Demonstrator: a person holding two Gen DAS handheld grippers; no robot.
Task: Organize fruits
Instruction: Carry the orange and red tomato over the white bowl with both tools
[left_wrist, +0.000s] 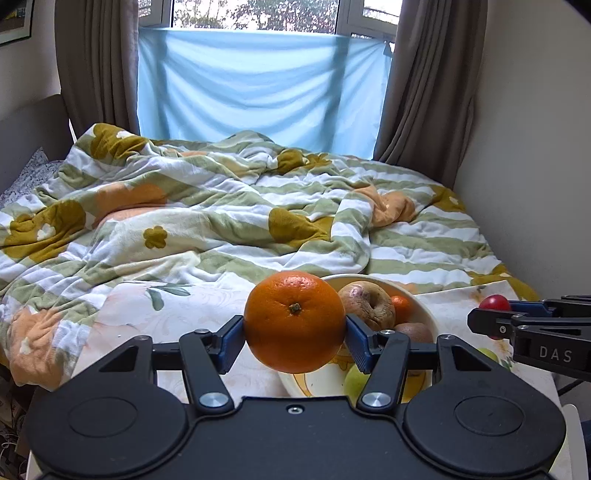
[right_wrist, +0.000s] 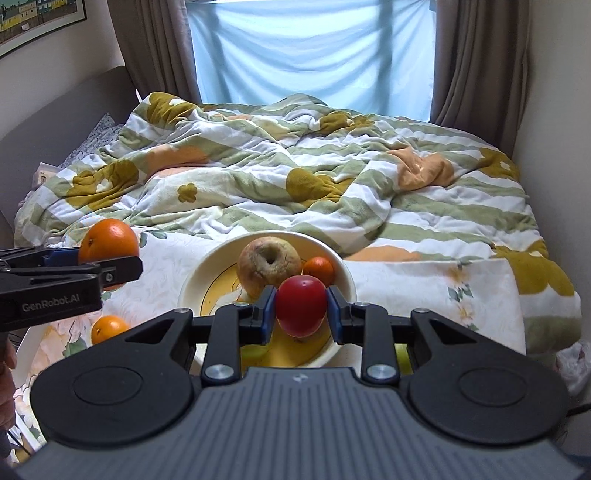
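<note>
A: What do the left tongs (left_wrist: 294, 332) have?

B: A large orange (left_wrist: 294, 320), pinched between the two blue pads and lifted clear of the bench (left_wrist: 177, 317). Its stem end faces the left wrist camera. From the right wrist view the same orange sits at the far left, level with the far rim of the bowl (right_wrist: 343, 273).

A: And the right tongs (right_wrist: 301, 312)?

B: Pressed in on a red fruit (right_wrist: 301, 305), smooth and rounded; I cannot tell its kind. It hangs over the near half of the bowl, not touching what lies in there.

A: What is in the bowl?

B: A wrinkled brownish apple (right_wrist: 269, 265) toward the far side, its hollow facing up, with a small tangerine (right_wrist: 319, 271) just beside it on the right. The left wrist view also shows a brown kiwi (left_wrist: 413, 331) at the right of the bowl.

A: Anything loose outside it?

B: A smaller orange (right_wrist: 109, 328) on the flowered cloth at the near left, well apart from the bowl. Something pale green (left_wrist: 356, 380) shows near the bowl behind the left tongs, mostly hidden, so I cannot name it.

A: And around the bench?

B: A bed with a rumpled striped and flowered blanket (left_wrist: 221, 206) lies beyond it, then brown curtains (left_wrist: 428, 81) and a light blue sheet (left_wrist: 258, 88) across the window.
</note>
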